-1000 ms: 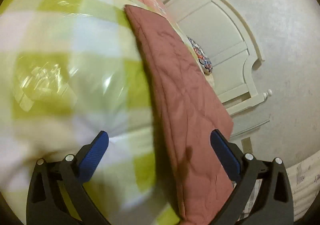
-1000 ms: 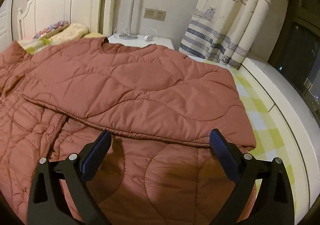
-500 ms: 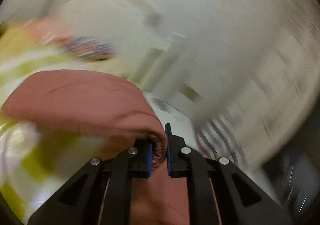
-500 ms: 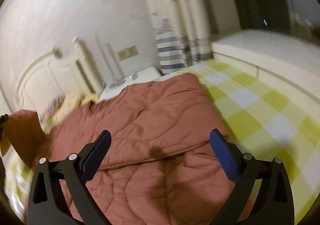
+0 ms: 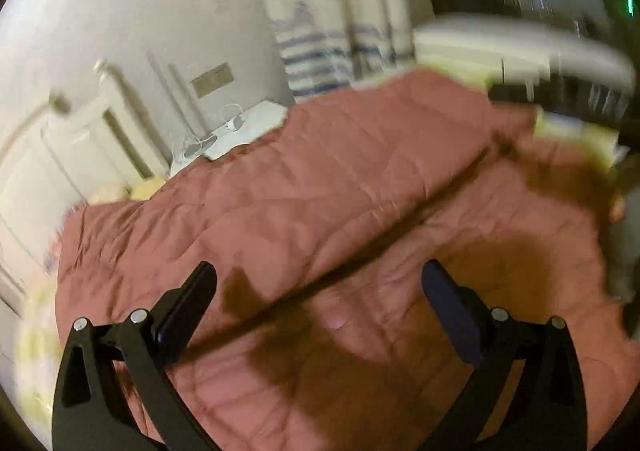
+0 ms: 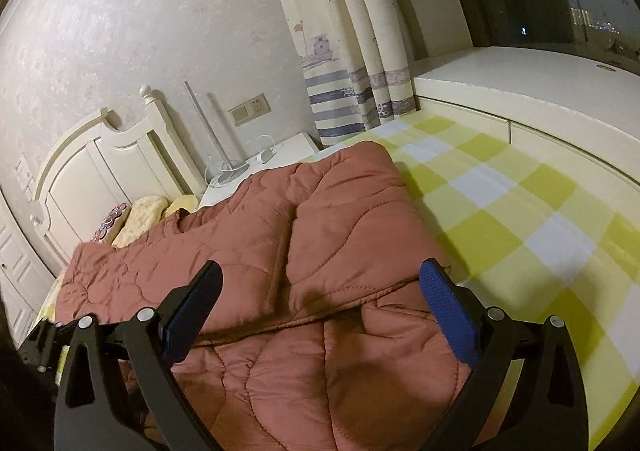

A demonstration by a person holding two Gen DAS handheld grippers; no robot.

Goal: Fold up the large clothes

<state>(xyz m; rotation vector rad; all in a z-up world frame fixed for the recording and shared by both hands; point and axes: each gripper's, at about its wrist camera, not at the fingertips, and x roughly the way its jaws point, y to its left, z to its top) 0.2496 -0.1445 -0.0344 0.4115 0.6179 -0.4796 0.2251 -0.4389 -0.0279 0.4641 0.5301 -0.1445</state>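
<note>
Watching both views: the quilted coat (image 6: pixel 320 259) lies on the checked bedsheet (image 6: pixel 520 211), filling centre and lower left of the right wrist frame, with bare sheet to its right. Your right gripper (image 6: pixel 320 307) has its jaws spread wide, holding nothing, hovering over the lower centre of the garment. Your left gripper (image 5: pixel 320 307) is spread wide too, also empty, over the coat (image 5: pixel 320 191) in a badly smeared frame.

Risks from here:
- The upper flap ends in a hem running across mid-frame, just above the right gripper. Pinch there carelessly and you'll likely catch one layer only, so the fold peels open on the lift.
- Padded fabric is slippery and springy (my read from the quilting). A shallow bite could slip out mid-carry.
- The left view is blurred enough that I can't tell exactly where its fingers sit relative to the fold line. Closing blind may grab a bunch instead of an edge.
- The coat's far end sits close to the pillows (image 6: pixel 132 219) at left. A long sweep could drag them.

Orientation: the long axis runs from lower right of the right wrist frame up toward the upper left, toward the headboard (image 6: pixel 92 163). The notch at the far end looks like the collar, though I can't confirm it.
</note>
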